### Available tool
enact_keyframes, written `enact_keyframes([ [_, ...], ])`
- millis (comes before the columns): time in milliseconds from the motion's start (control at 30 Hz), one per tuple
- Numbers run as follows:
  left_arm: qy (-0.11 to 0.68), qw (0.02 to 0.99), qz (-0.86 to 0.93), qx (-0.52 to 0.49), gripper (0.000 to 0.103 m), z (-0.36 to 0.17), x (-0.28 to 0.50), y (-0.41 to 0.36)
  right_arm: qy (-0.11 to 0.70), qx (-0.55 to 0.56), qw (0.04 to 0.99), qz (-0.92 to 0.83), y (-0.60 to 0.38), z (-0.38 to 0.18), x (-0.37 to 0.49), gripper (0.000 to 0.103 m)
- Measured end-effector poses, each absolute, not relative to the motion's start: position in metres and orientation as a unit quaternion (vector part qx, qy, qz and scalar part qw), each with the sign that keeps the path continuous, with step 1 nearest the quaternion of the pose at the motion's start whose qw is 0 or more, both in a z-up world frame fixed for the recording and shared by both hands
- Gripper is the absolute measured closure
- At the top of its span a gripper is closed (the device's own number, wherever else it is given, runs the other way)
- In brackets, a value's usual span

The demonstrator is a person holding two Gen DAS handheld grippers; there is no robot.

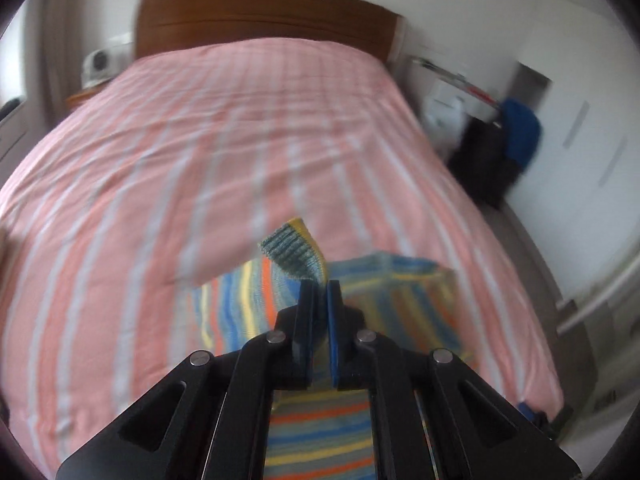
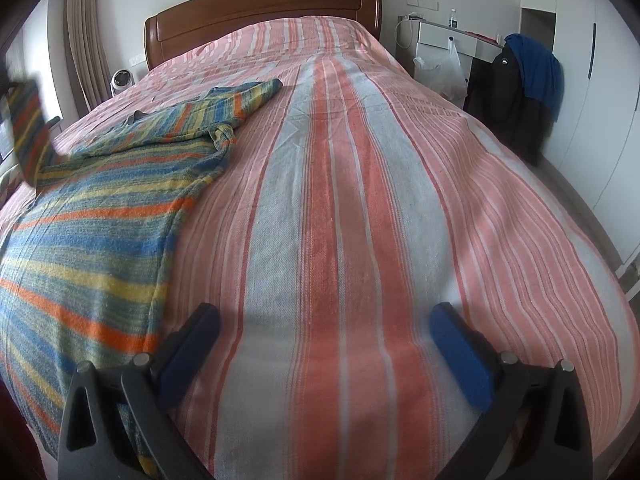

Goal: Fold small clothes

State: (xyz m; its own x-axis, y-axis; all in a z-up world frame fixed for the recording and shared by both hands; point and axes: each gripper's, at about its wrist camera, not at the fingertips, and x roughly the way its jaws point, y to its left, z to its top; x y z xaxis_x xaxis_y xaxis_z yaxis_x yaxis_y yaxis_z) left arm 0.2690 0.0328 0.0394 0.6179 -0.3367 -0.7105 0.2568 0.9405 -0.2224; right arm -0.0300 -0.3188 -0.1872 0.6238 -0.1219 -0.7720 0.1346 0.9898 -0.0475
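A: Left wrist view first. How does the left gripper [image 1: 320,286] stand?

B: Its jaws are pressed nearly together on a fold of the striped sweater [image 1: 256,296]. The ribbed cuff [image 1: 294,250] sticks up just past the fingertips, lifted off the bed [image 1: 200,140]. More of the same knit runs under the gripper body toward the camera. The gripper points up the bed toward the headboard [image 1: 260,12], tilted down a little. The picture is blurred, so finer detail is lost.

A: And the rest of the sweater there?

B: It spreads to both sides behind the fingers, near the foot edge of the bed.

A: Now the right wrist view.

B: The right gripper [image 2: 324,332] is spread wide, with nothing between its blue pads [image 2: 460,356]. It sits low over the striped bedspread near the foot edge, aimed along the bed at the headboard [image 2: 260,4].

A: Where is the sweater in that view?

B: On the left side of the bed [image 2: 360,160], with one sleeve [image 2: 244,96] reaching toward the middle. The sweater's [image 2: 88,240] near hem lies beside and under the gripper's left finger. At the far left edge, a raised striped piece [image 2: 28,128] hangs in the air, blurred
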Motion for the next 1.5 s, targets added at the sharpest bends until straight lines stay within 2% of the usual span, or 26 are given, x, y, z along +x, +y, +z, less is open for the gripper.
enact_keyframes([
  [100, 0.428, 0.880, -0.205, -0.032, 0.096, 0.014, 0.284, -0.035, 0.426, 0.007, 0.902, -0.069, -0.319, -0.188, -0.031, 0.000],
  [133, 0.449, 0.867, -0.216, -0.028, 0.088, -0.007, 0.290, -0.059, 0.426, 0.007, 0.902, -0.069, -0.319, -0.188, -0.031, 0.000],
  [167, 0.461, 0.862, -0.211, -0.019, 0.078, -0.023, 0.292, -0.071, 0.425, 0.006, 0.902, -0.068, -0.319, -0.188, -0.031, 0.000],
  [200, 0.471, 0.859, -0.199, -0.011, 0.050, -0.034, 0.288, -0.078, 0.425, 0.006, 0.903, -0.068, -0.319, -0.188, -0.032, 0.000],
  [233, 0.480, 0.858, -0.182, -0.006, 0.037, -0.051, 0.284, -0.082, 0.425, 0.005, 0.903, -0.068, -0.319, -0.188, -0.032, 0.000],
  [400, 0.483, 0.849, -0.205, -0.058, 0.037, -0.070, 0.257, -0.033, 0.423, 0.003, 0.904, -0.063, -0.319, -0.189, -0.034, 0.000],
  [500, 0.466, 0.868, -0.171, -0.008, 0.027, -0.069, 0.233, 0.024, 0.421, 0.002, 0.905, -0.063, -0.319, -0.189, -0.035, 0.000],
  [700, 0.496, 0.844, -0.159, 0.128, 0.028, -0.121, 0.192, 0.074, 0.419, 0.001, 0.906, -0.066, -0.318, -0.190, -0.035, 0.000],
  [767, 0.492, 0.844, -0.157, 0.141, 0.028, -0.138, 0.196, 0.068, 0.418, 0.000, 0.906, -0.068, -0.317, -0.190, -0.034, 0.000],
  [867, 0.465, 0.867, -0.119, 0.134, 0.036, -0.147, 0.217, 0.052, 0.418, -0.001, 0.906, -0.072, -0.316, -0.190, -0.033, 0.000],
  [900, 0.454, 0.876, -0.098, 0.126, 0.045, -0.146, 0.223, 0.051, 0.418, -0.001, 0.906, -0.073, -0.315, -0.190, -0.033, 0.000],
  [933, 0.444, 0.886, -0.069, 0.114, 0.069, -0.145, 0.231, 0.051, 0.418, -0.001, 0.906, -0.073, -0.315, -0.190, -0.033, 0.000],
  [1000, 0.456, 0.887, -0.054, 0.048, 0.088, -0.149, 0.241, 0.066, 0.418, -0.001, 0.906, -0.073, -0.315, -0.190, -0.033, 0.000],
  [1100, 0.454, 0.889, -0.046, 0.023, 0.092, -0.155, 0.231, 0.079, 0.417, -0.002, 0.906, -0.073, -0.315, -0.190, -0.033, 0.000],
  [1167, 0.457, 0.888, -0.047, 0.012, 0.093, -0.158, 0.223, 0.090, 0.416, -0.002, 0.907, -0.072, -0.315, -0.190, -0.033, 0.000],
  [1300, 0.483, 0.867, -0.081, -0.095, 0.089, -0.157, 0.215, 0.127, 0.413, -0.003, 0.908, -0.070, -0.316, -0.191, -0.034, 0.000],
  [1367, 0.485, 0.863, -0.106, -0.095, 0.080, -0.149, 0.211, 0.130, 0.412, -0.004, 0.908, -0.070, -0.316, -0.191, -0.034, 0.000],
  [1433, 0.470, 0.866, -0.130, -0.107, 0.059, -0.132, 0.209, 0.136, 0.412, -0.004, 0.908, -0.070, -0.316, -0.191, -0.034, 0.000],
  [1500, 0.457, 0.863, -0.163, -0.139, 0.048, -0.115, 0.221, 0.135, 0.411, -0.004, 0.909, -0.069, -0.316, -0.191, -0.034, 0.000],
])
